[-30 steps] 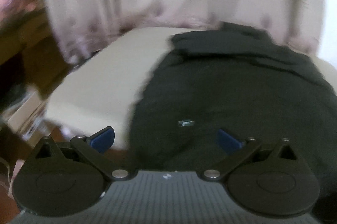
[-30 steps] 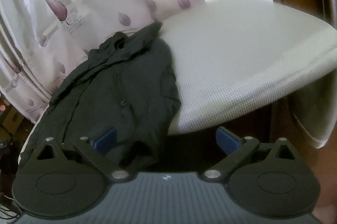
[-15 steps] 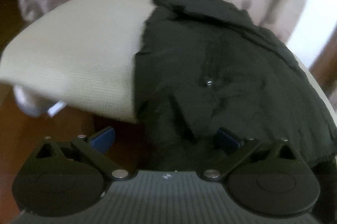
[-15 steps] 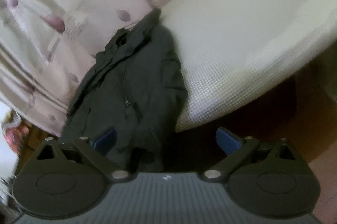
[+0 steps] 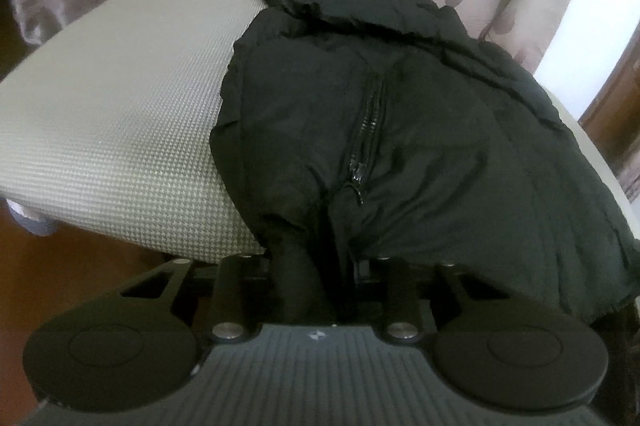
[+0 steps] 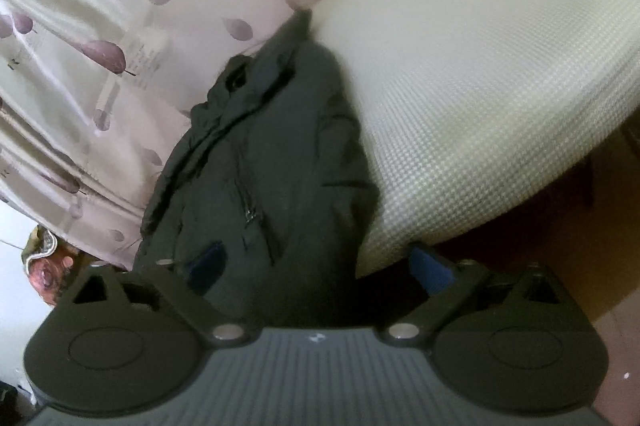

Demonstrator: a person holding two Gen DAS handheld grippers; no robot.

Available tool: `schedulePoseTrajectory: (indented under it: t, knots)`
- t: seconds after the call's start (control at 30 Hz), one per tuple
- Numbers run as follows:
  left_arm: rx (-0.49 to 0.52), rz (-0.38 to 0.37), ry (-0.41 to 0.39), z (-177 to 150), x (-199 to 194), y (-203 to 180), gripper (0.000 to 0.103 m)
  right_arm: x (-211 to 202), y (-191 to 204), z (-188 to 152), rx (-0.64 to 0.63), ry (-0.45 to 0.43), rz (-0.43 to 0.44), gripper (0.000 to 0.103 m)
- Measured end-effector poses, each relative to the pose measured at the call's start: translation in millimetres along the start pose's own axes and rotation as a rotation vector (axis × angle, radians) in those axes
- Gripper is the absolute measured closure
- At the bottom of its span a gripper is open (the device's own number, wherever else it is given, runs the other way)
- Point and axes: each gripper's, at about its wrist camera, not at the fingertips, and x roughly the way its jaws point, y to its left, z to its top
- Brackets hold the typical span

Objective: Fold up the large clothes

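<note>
- Jacket [image 5: 420, 130]: black matt cloth, metal zipper [image 5: 366, 142].
- Bench [image 5: 120, 114]: cream waffle-textured cover.
- Curtain [image 6: 100, 46]: satiny printed cloth.
- Tongs [image 5: 316, 262]: matt black plastic.

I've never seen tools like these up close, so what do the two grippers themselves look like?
The left gripper and the right gripper look alike: a grey ribbed body with a tiny white mark in the middle, two round black discs at the sides, and black linkage bars with silver rivets. The right gripper's fingers carry blue pads. No cables or sleeves show.
</note>
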Motion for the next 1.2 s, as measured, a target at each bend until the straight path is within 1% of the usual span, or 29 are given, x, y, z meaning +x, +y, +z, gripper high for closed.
schedulePoseTrajectory:
  t: [0.03,0.07,0.1,0.13,0.17,0.2,0.23,0.3,0.33,0.37,0.43,0.47,0.5,0.53,0.57,0.6,0.67,0.7,0.77,0.83,0.87,0.93,1.0,1.03,1.2]
  knots:
    - [0.008,-0.003,-0.001,-1,-1,0,0.069,1,-1,0,-0.007,0.016,0.0,0.031]
    - [0.002,-0.01,0.001,-1,-1,2,0.06,2,-2,-1,-0.007,0.034,0.0,0.037]
    - [-0.013,-0.026,0.007,0,1,5,0.045,2,-5,-1,-0.004,0.042,0.004,0.04]
    - [-0.032,-0.04,0.015,1,2,9,0.035,1,-6,-2,-0.001,0.04,0.012,0.04]
    - [-0.051,-0.042,0.019,1,3,13,0.017,0,-7,-2,0.002,0.043,0.024,0.039]
    - [-0.063,-0.032,0.02,1,3,16,0.003,0,-9,-2,0.009,0.057,0.043,0.038]
    - [-0.08,-0.029,0.017,0,2,19,0.001,0,-10,-2,0.021,0.06,0.055,0.032]
    - [-0.107,-0.054,0.018,1,2,24,0.001,-2,-11,-3,0.029,0.051,0.075,0.025]
    - [-0.113,-0.066,0.028,1,3,25,0.003,0,-10,-3,0.024,0.056,0.081,0.025]
    - [-0.117,-0.08,0.045,2,6,25,0.007,2,-9,-3,0.023,0.061,0.08,0.025]
    - [-0.116,-0.105,0.103,3,17,23,0.025,8,-7,-4,0.023,0.074,0.094,0.026]
    - [-0.114,-0.124,0.129,3,22,21,0.042,11,-4,-5,0.01,0.077,0.075,0.027]
    - [-0.115,-0.118,0.12,3,23,18,0.05,13,-2,-5,-0.005,0.071,0.055,0.035]
    - [-0.11,-0.118,0.113,3,21,15,0.059,13,0,-4,-0.014,0.061,0.041,0.05]
    - [-0.108,-0.133,0.108,5,18,11,0.078,13,0,-3,-0.012,0.053,0.035,0.057]
    - [-0.109,-0.134,0.098,6,13,8,0.086,13,-1,-2,0.003,0.048,0.039,0.065]
    - [-0.111,-0.102,0.054,8,-1,0,0.09,9,0,-1,0.03,0.037,0.053,0.075]
    - [-0.119,-0.094,0.026,10,-10,-4,0.091,5,1,-1,0.046,0.027,0.063,0.076]
    - [-0.138,-0.091,-0.029,13,-29,-8,0.091,-6,1,0,0.087,0.008,0.112,0.08]
    - [-0.162,-0.093,-0.054,19,-40,-9,0.091,-15,0,2,0.121,-0.005,0.152,0.081]
    - [-0.183,-0.104,-0.064,20,-46,-8,0.091,-20,0,2,0.134,-0.008,0.168,0.081]
    - [-0.192,-0.11,-0.079,21,-55,-7,0.091,-27,2,0,0.155,-0.018,0.199,0.081]
    - [-0.187,-0.1,-0.087,20,-62,-9,0.091,-34,2,-3,0.177,-0.021,0.241,0.087]
    - [-0.186,-0.105,-0.086,17,-67,-9,0.091,-36,3,-3,0.193,-0.019,0.272,0.087]
    - [-0.198,-0.12,-0.096,10,-93,-10,0.091,-54,21,-11,0.17,0.0,0.311,0.087]
